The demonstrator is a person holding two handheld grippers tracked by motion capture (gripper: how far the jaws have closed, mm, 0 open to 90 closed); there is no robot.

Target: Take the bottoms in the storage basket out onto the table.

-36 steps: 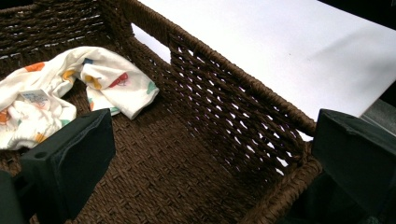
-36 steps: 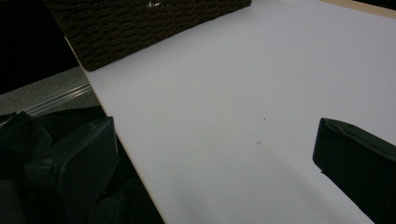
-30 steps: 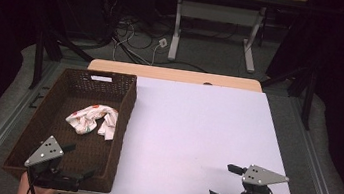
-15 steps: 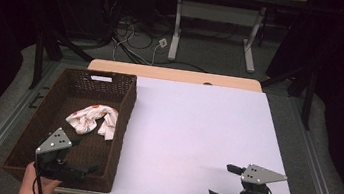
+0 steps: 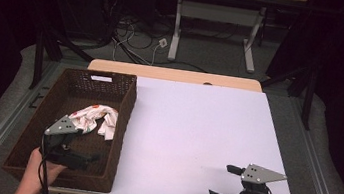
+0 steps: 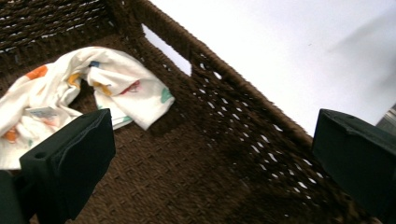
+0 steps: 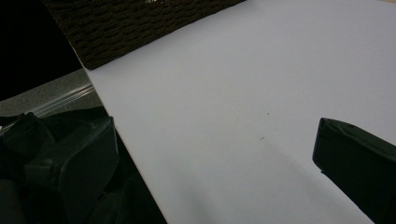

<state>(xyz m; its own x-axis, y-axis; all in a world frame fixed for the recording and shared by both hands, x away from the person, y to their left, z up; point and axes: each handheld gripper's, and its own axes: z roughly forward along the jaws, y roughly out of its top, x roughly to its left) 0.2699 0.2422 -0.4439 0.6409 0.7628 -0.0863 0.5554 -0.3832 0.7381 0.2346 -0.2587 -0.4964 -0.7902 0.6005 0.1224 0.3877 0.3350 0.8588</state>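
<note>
At left on the white table, noted a dark brown woven basket, its long side running near to far. Found the cloth inside it, about midway along and against the right wall. Logged it as white with orange, red and teal prints, crumpled into a loose, folded heap, one corner flopped toward the near end. Spotted a small pale tag on it in the left gripper view; could not read it.

Just near of the heap, recorded the left gripper low inside the basket, held by the left hand. Saw its jaws spread wide with nothing between them, one jaw beside the near edge of the cloth, not touching as far as could be told.

Judged the work barely begun: reach nearly made, cloth not yet pinched, lifted or laid out on the table. Expected a soft, limp thing, likely to drape and unfold once raised.

At the near right corner, marked the right gripper resting over bare table, jaws wide and empty, well apart from the basket.
</note>
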